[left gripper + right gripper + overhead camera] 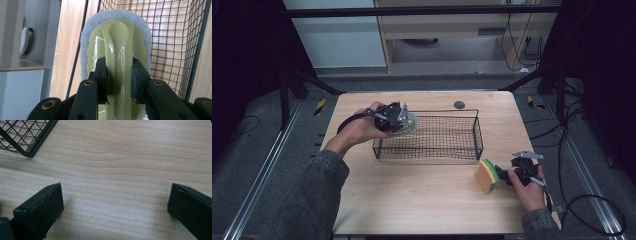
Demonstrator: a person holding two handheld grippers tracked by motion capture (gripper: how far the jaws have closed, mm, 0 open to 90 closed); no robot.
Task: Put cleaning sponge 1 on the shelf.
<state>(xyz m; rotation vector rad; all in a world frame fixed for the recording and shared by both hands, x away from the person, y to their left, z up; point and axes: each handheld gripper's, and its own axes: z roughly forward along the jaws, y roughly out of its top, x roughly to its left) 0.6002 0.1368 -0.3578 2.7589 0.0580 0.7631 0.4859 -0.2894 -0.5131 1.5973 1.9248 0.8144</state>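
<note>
My left gripper (398, 120) is shut on the raised handle of a pale green scrubber (411, 123) with a white pad, held at the left end of a black wire basket (477, 134). In the left gripper view the two black pads (101, 75) press both sides of the glossy handle of the scrubber (117, 37), and the basket (175, 37) mesh lies behind it. A yellow and green sponge (486, 176) stands on edge on the table just left of my right gripper (505, 174). My right gripper (115, 207) is open over bare wood, with the basket (27, 142) corner at the upper left.
The wooden table (422, 200) has a small black round disc (459, 104) near its far edge, behind the basket. Cables trail on the dark floor to the right of the table.
</note>
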